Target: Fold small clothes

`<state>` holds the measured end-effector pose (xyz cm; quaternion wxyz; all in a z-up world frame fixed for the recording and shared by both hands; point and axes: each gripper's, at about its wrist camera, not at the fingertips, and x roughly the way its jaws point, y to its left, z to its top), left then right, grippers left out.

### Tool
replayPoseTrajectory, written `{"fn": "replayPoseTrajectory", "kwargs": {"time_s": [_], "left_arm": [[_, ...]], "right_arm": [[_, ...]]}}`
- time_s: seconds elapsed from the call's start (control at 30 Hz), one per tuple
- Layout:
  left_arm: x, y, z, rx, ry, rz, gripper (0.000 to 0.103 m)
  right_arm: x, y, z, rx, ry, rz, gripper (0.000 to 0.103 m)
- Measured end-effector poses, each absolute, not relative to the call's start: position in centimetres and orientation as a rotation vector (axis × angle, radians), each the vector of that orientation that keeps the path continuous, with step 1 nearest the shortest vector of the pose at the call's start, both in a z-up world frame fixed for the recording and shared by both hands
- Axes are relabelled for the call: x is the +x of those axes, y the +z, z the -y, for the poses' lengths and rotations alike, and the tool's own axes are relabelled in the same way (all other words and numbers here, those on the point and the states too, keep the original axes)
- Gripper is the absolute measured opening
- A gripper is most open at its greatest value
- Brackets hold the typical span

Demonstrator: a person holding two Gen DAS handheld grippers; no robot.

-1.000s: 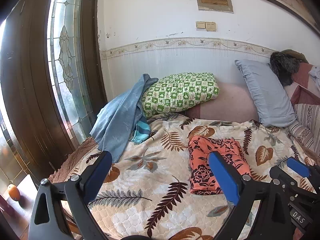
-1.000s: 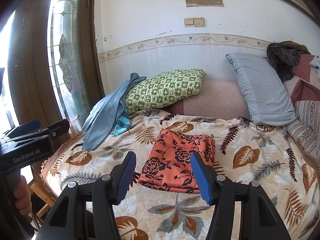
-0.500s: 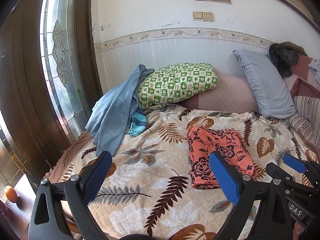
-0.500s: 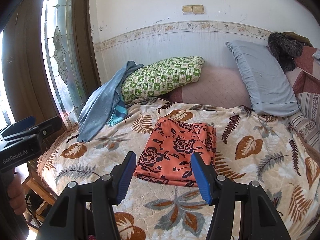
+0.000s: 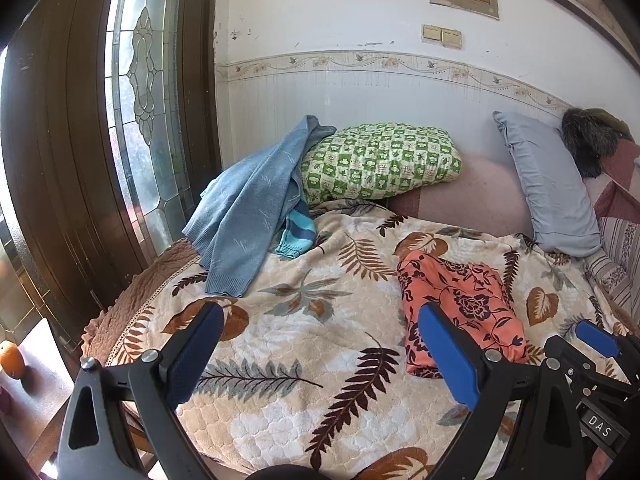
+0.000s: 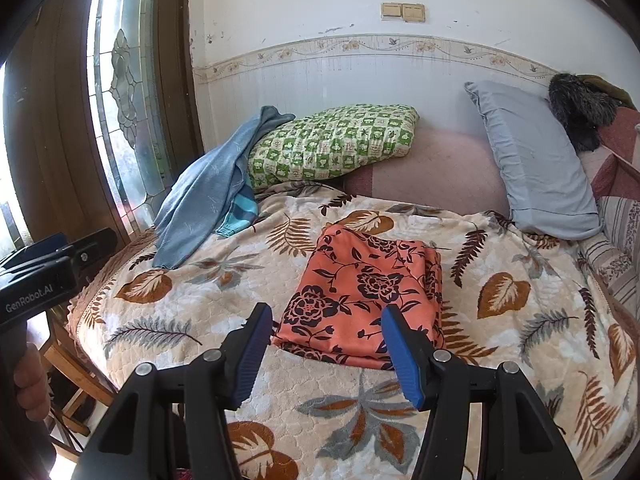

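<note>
- Left wrist view:
- Coral floral garment (image 5: 460, 308), folded into a flat rectangle, lying on leaf-print quilt (image 5: 312, 344), toward its right side and well clear of the near edge.
- Left gripper (image 5: 320, 356) with blue pads spread wide apart, nothing between them, hovering over the quilt's near edge; right-hand pad overlapping the garment's near left corner in view, contact not discernible.
- Blue knit sweater (image 5: 252, 208) draped over the quilt's far left corner, partly resting on green checked pillow (image 5: 380, 160); striped teal cuff (image 5: 296, 236) poking out beneath it.
- Grey-blue pillow (image 5: 548, 184) leaning at the far right edge.
- Right gripper (image 5: 592, 338) seen at lower right, only one blue fingertip and black frame visible.

- Right wrist view:
- Coral garment (image 6: 368, 288) centred on the quilt (image 6: 520, 320), folded edges stacked along its right side, near edge just beyond the fingertips.
- Right gripper (image 6: 324, 344) held apart, empty, pads flanking the garment's near edge without touching it.
- Left gripper (image 6: 60, 256) at the left border beside the quilt's left edge, a hand (image 6: 32, 384) on its handle below.
- Sweater (image 6: 208, 188), green pillow (image 6: 332, 140) and grey-blue pillow (image 6: 532, 164) along the far edge.
</note>
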<state>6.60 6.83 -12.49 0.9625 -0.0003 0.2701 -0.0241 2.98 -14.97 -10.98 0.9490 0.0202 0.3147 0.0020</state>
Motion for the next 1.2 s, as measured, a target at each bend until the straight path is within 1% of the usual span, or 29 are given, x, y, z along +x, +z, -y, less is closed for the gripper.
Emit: {"fn": "replayPoseTrajectory", "kwargs": {"time_s": [0.3, 0.47, 0.8, 1.0, 1.2], "left_arm": [[5.9, -12.3, -11.2, -0.027, 0.062, -0.516, 0.098], [6.1, -12.2, -11.9, -0.023, 0.075, -0.535, 0.098], [5.8, -10.5, -8.6, 0.04, 0.011, -0.549, 0.098], [5.6, -9.2, -5.7, 0.085, -0.008, -0.54, 0.098], [6.4, -8.7, -2.9, 0.112, -0.04, -0.549, 0.098]], "right_arm": [[3.0, -10.1, 11.7, -0.015, 0.043, -0.635, 0.06], [3.4, -9.7, 11.1, -0.007, 0.053, -0.621, 0.06], [3.8, -8.9, 13.0, 0.039, 0.062, -0.594, 0.061], [3.7, -8.2, 16.8, 0.115, 0.035, -0.576, 0.061], [3.9, -9.0, 20.2, 0.159, 0.001, -0.592, 0.061]]}}
